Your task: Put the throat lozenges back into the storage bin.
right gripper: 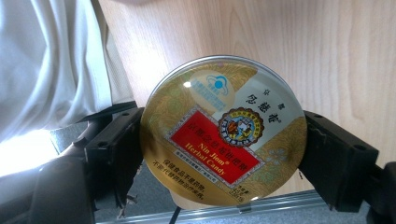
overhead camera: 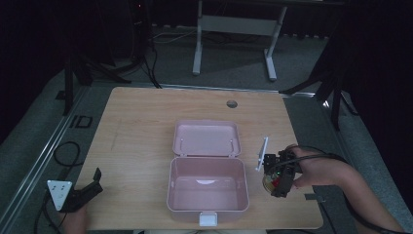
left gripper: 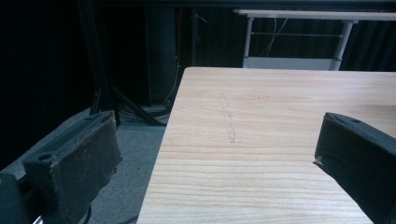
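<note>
An open pink lunch box (overhead camera: pixel 207 204) stands at the middle of the wooden table (overhead camera: pixel 141 126), its lid (overhead camera: pixel 207 139) laid back flat behind it. A round gold candy tin (right gripper: pixel 224 140) with a red label is clamped by its rim in my right gripper (right gripper: pixel 224 151), lid facing the camera. In the high view that right gripper (overhead camera: pixel 278 181) and the tin (overhead camera: pixel 269 181) hover just right of the box. My left gripper (overhead camera: pixel 96 183) rests at the table's front left corner, jaws wide apart and empty (left gripper: pixel 215 140).
The table's left edge (left gripper: pixel 159 154) runs just beside the left gripper. A cable hole (overhead camera: pixel 232 104) sits near the far edge. Beyond the table stands a white desk frame (overhead camera: pixel 234 24). A loose cable (overhead camera: pixel 65 153) lies on the floor at left.
</note>
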The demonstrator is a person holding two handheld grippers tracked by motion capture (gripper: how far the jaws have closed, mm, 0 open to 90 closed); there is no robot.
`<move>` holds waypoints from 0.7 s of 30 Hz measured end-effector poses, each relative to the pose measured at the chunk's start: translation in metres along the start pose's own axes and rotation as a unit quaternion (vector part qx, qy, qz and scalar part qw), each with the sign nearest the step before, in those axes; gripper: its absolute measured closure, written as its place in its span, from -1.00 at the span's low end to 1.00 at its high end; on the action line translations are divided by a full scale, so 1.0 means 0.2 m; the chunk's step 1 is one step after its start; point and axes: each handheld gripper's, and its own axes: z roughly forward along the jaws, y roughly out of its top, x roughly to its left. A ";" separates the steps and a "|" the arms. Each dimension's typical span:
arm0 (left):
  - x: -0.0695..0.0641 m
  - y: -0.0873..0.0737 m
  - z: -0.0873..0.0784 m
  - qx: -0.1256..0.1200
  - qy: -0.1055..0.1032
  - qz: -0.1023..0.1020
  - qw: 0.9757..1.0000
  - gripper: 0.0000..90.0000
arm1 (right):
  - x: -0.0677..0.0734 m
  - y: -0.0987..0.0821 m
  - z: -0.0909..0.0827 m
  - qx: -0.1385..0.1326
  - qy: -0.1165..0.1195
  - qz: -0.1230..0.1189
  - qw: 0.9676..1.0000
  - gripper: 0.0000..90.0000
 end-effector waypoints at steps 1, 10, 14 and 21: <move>0.00 0.00 0.00 0.000 0.000 0.001 1.000 -0.99 | 0.01 0.01 -0.02 -0.002 0.001 -0.002 1.000 -0.56; 0.00 0.00 0.00 -0.002 -0.001 -0.002 1.000 -0.99 | 0.07 0.12 -0.14 -0.011 0.001 -0.031 0.999 -0.56; 0.00 0.00 0.00 -0.003 -0.001 -0.002 1.000 -0.99 | 0.09 0.19 -0.16 -0.019 0.008 -0.048 0.999 -0.56; 0.00 0.00 0.00 -0.002 -0.002 -0.002 1.000 -0.99 | 0.14 0.32 -0.17 -0.019 0.013 -0.078 0.997 -0.56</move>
